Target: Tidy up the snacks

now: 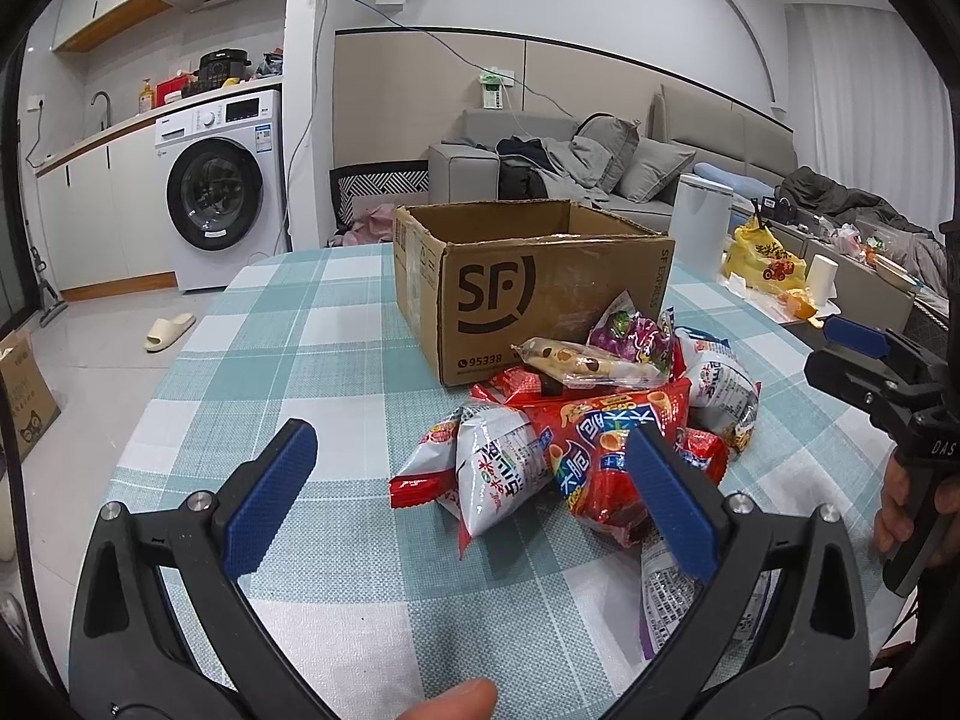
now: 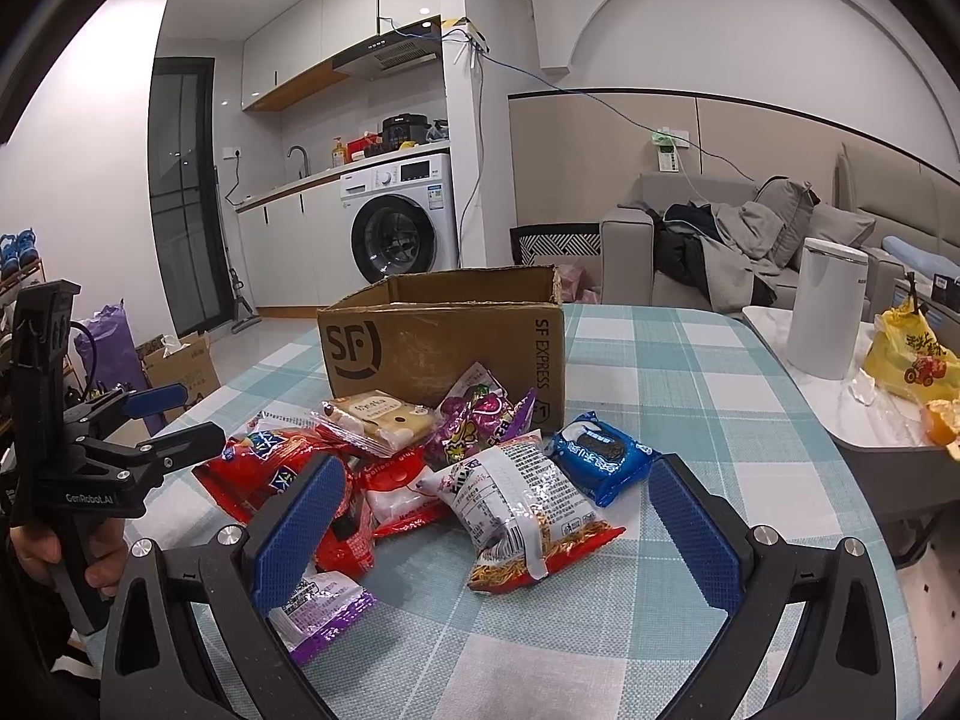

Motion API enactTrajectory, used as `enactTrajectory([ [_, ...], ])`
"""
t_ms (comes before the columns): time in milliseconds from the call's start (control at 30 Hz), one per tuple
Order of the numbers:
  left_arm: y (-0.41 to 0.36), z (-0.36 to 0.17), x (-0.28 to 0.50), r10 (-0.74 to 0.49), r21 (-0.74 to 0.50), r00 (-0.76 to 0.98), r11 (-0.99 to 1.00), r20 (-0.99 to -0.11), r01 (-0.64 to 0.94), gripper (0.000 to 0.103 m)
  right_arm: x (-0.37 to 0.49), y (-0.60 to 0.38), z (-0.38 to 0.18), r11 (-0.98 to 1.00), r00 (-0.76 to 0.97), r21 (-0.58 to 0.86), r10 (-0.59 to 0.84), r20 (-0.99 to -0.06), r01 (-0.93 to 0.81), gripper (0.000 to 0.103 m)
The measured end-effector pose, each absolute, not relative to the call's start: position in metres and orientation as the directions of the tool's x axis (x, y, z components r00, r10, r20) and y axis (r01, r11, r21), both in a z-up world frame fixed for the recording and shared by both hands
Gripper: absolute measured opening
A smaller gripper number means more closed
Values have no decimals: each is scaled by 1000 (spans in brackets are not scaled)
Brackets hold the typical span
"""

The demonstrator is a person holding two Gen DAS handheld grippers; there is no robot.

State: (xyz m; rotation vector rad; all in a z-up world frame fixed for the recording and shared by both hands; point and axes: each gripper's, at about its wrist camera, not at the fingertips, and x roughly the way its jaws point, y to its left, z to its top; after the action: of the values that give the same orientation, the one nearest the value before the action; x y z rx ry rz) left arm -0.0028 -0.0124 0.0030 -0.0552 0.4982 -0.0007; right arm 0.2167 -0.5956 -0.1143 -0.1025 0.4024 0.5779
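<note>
— So, what are you seeing between your jaws right now?

— Nearest to me, both pairs are standing spread wide and pinching nothing. My right gripper [image 2: 492, 534] is hanging over the near edge of the snack pile, and the white noodle-snack bag [image 2: 522, 510] is lying right between its pads. My left gripper [image 1: 474, 498] is framing the other side of the heap, with a silver-white puffed bag [image 1: 498, 474] just inside its jaws and the big red chip bag [image 1: 606, 450] tucked against the right-hand pad.

— How are they going to handle?

— I'm judging them light, soft and air-filled, with slick film that could slide out of a shallow pinch. The contents are probably brittle, so I'm thinking of closing gently on a crimped end seam or a flat corner, not across the belly.

— And further out?

— Just beyond my right jaws the blue cookie pack [image 2: 603, 462] is sitting by itself, stiffer and easier to take by its short sides. Past it, the purple candy bag [image 2: 480, 414] and the clear-wrapped cake [image 2: 378, 417] are leaning on the pile. Farthest ahead, touching the heap, the open cardboard box [image 2: 444, 336] is waiting on the checked tablecloth [image 2: 690, 384], likely where everything goes.
</note>
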Motion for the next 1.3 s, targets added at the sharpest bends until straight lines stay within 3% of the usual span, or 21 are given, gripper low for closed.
enactTrajectory([
  [400,-8,0,-1,-22,-55,867,998,-498,-6,102,223,-588,-117,848,765,-6,475,-435,-530,103],
  [1300,-26,-6,24,-99,-78,793,995,-601,65,102,266,-570,-141,870,674,10,389,-628,-493,103],
])
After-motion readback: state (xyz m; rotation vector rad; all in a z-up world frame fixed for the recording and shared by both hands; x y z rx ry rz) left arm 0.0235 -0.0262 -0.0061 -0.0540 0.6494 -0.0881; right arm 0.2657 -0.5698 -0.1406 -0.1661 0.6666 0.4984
